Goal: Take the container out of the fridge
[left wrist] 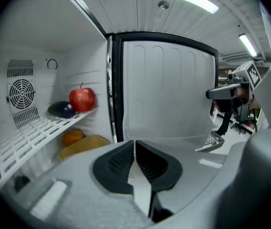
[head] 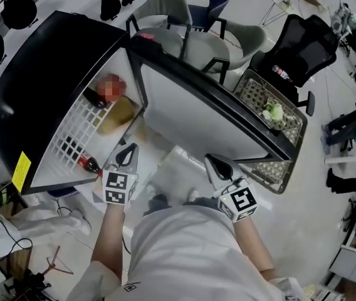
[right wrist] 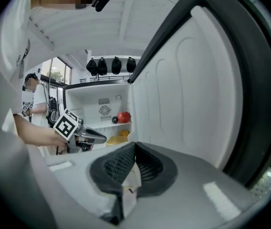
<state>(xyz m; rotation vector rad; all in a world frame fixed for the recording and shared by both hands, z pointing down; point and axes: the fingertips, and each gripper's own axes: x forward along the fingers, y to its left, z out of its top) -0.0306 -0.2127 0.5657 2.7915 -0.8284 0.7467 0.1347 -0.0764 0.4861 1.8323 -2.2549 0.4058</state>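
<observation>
The black mini fridge (head: 52, 74) stands open, its white-lined door (head: 197, 115) swung out to the right. A flat yellow container (head: 116, 116) (left wrist: 85, 146) (right wrist: 118, 139) lies on the fridge floor under the wire shelf (left wrist: 35, 132), with an orange (left wrist: 72, 137) behind it. My left gripper (head: 126, 155) (left wrist: 134, 149) is shut and empty, just outside the opening and short of the container. My right gripper (head: 219, 167) (right wrist: 135, 151) is also shut and empty, in front of the door's inner face.
On the shelf sit a red apple (left wrist: 82, 99) and a dark purple fruit (left wrist: 61, 109). A dark bottle with a red label (head: 88, 163) lies at the shelf's front. A wire basket with greens (head: 272, 115) stands behind the door, with chairs (head: 303, 42) beyond.
</observation>
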